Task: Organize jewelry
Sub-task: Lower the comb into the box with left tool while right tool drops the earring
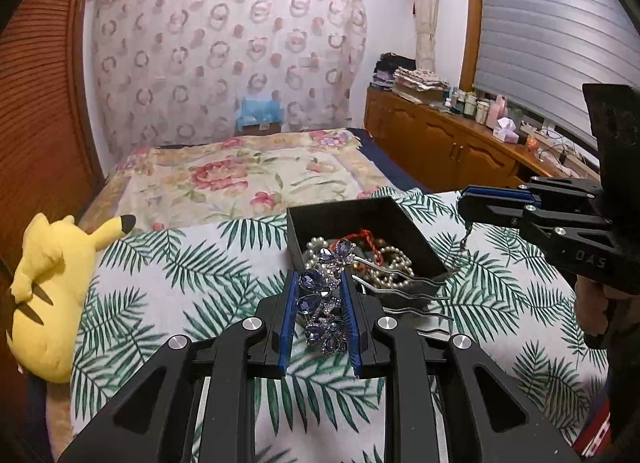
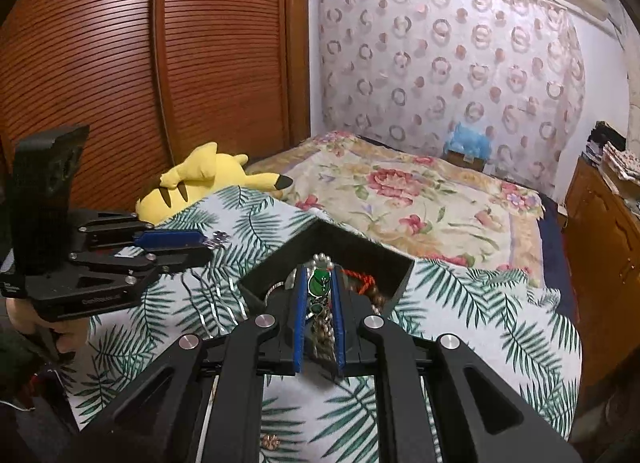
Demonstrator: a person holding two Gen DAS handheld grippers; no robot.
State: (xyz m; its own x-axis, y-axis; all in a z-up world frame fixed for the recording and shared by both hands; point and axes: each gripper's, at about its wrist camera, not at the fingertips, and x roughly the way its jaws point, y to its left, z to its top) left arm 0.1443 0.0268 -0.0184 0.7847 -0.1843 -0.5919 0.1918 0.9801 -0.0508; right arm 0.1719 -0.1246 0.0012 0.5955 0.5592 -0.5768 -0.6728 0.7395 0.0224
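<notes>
Taking the black box [image 1: 362,223] on the leaf-print cloth [image 1: 168,263] as landmark: far to its left lies a yellow plush toy [image 1: 52,291]. Just in front of the box, the left gripper [image 1: 320,317] is clamped on a purple crystal hair comb [image 1: 320,303], whose metal prongs point right. Inside the box lie pearls [image 1: 394,263]. At its right side, the right gripper [image 2: 319,313] is closed narrow on a green-stone chain [image 2: 319,283], held over the box.
</notes>
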